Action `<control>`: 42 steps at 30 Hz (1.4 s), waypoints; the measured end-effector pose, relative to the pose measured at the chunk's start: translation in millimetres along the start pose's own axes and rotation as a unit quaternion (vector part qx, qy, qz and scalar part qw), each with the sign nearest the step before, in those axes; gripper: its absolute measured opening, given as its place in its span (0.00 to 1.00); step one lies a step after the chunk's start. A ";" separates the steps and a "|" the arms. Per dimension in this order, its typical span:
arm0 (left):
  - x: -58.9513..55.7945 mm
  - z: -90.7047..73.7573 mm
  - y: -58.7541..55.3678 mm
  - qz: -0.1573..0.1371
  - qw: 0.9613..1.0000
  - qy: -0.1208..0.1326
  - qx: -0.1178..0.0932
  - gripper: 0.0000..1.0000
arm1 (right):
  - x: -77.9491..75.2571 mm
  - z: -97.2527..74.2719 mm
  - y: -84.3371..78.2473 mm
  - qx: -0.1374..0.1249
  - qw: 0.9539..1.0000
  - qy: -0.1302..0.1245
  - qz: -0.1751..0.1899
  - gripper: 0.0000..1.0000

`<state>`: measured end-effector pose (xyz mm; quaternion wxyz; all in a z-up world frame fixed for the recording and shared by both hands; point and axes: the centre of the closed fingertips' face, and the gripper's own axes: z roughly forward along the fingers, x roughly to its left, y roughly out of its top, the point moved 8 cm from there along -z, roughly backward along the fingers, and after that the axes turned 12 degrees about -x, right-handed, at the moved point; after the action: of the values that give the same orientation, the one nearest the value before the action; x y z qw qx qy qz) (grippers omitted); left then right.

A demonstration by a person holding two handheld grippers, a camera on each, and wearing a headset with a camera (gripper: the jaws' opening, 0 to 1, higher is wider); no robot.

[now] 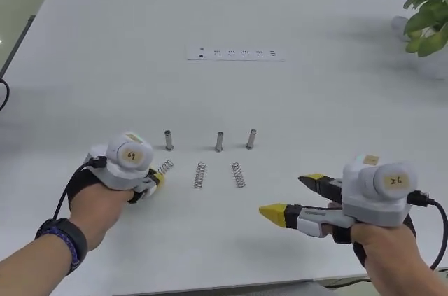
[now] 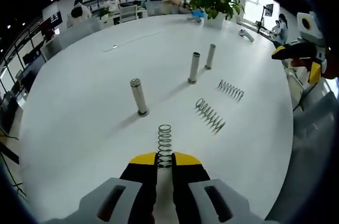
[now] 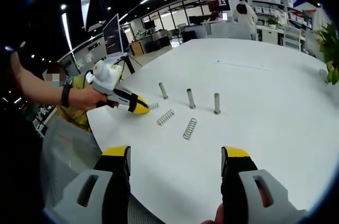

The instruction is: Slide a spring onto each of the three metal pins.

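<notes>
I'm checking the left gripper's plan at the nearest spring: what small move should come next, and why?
Probably lift the nearest spring slightly and tip it upright toward the nearest pin. The left gripper looks shut on the spring's near end, the spring lies flat on the table, and that pin stands bare beyond it.

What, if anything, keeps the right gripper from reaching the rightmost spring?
Likely nothing, so yes: the right gripper is open, bare table lies between it and the rightmost spring, and the left gripper is shut on the leftmost spring.

Left hand-held gripper [image 2: 164,157] pinched, right one [image 3: 176,153] wide apart
</notes>
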<state>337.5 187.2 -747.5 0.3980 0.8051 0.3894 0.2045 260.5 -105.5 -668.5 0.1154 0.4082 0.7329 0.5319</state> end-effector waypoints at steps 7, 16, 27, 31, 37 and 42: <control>1.2 -5.4 -4.5 0.002 1.000 -0.010 0.004 0.02 | 1.7 1.5 -1.1 -0.001 1.000 0.004 0.004 0.67; 1.3 -17.8 -5.5 -0.003 1.000 -0.011 -0.008 0.02 | 9.3 5.4 -6.4 0.005 1.000 0.017 0.006 0.66; 1.6 -35.6 -3.0 -0.003 1.000 -0.014 -0.019 0.02 | 17.4 12.6 -9.8 0.012 0.999 0.030 0.006 0.65; 1.5 -40.8 -0.9 -0.009 0.999 -0.014 -0.029 0.02 | 19.4 16.4 -9.5 0.014 0.999 0.034 0.008 0.65; -2.2 -48.3 2.9 -0.017 0.999 -0.015 -0.042 0.02 | 23.9 22.5 -4.8 0.005 0.999 0.045 0.017 0.65; -10.2 -54.3 5.2 -0.023 0.998 -0.016 -0.052 0.02 | 29.4 28.0 -1.6 0.005 0.998 0.054 0.015 0.64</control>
<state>299.0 203.3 -711.0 0.4499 0.7775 0.3903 0.2020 257.7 -65.3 -673.5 0.0657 0.3904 0.7345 0.5512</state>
